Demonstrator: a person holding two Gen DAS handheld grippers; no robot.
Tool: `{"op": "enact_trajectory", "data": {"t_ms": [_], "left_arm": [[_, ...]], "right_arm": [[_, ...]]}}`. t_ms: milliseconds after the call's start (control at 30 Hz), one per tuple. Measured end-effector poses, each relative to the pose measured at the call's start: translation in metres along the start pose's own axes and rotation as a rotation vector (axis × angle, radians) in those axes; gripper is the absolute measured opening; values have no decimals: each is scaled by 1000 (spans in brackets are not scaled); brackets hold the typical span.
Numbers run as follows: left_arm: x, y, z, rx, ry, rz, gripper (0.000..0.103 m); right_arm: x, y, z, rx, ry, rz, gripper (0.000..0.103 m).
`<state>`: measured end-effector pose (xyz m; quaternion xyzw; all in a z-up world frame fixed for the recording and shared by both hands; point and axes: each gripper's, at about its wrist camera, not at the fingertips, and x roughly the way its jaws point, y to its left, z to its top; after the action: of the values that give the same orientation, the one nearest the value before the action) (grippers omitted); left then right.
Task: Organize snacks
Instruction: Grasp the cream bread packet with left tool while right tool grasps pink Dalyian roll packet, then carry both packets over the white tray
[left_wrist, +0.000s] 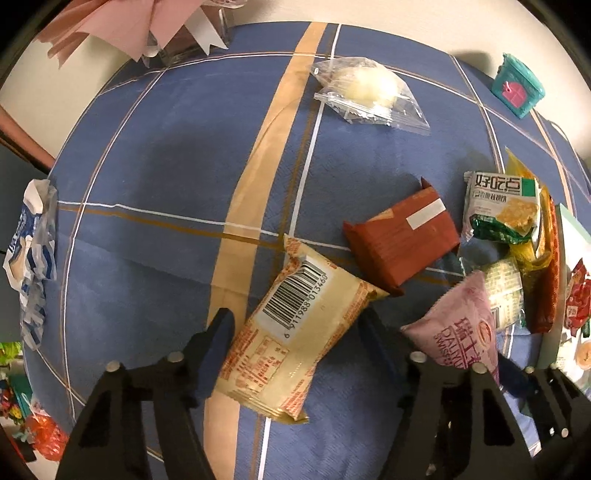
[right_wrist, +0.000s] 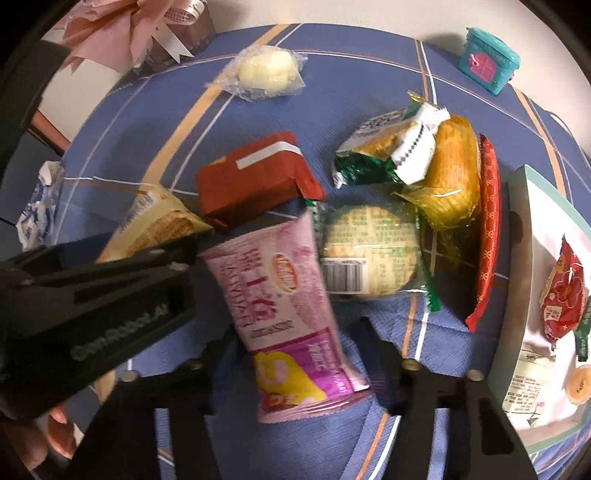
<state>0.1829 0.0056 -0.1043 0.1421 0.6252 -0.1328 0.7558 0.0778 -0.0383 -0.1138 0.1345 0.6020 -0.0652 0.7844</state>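
My left gripper (left_wrist: 295, 321) stands wide open astride the cream packet (left_wrist: 295, 339) at lower centre; my right gripper (right_wrist: 295, 332) gapes likewise around the pink pouch (right_wrist: 284, 306). Both look light, soft and crinkly, probably slippery, so I'd pinch mid-body, gently.

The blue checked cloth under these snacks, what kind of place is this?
Probably a home table: the blue checked cloth holds loose snack packets, a pink ribboned gift bouquet and a small teal toy box sit by the wall.
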Motion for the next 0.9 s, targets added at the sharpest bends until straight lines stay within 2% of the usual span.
{"op": "enact_trajectory", "data": {"t_ms": [33,100,200,367,500,700,900], "left_arm": [[-1,2,1,-8,-1,-6,64],[-2,7,-1,-21,0,-6,52],[-2,5,-4,-17,1,-2,39],[-10,6,-11,-22,-22,-15,37],[-30,16,-16,-47,-59,-34,37],[-64,30,-20,-101,-138,-64,37],[-85,37,-24,-129,-176,-66,37]], "right_arm": [[-1,1,0,1,-1,3,50],[-2,1,0,12,-2,14,45],[-6,-2,2,32,1,37,43],[-17,-6,3,58,-16,62,41],[-33,-17,10,74,-40,80,41],[-63,-26,9,79,-92,77,41],[-92,-33,6,75,-128,66,41]]}}
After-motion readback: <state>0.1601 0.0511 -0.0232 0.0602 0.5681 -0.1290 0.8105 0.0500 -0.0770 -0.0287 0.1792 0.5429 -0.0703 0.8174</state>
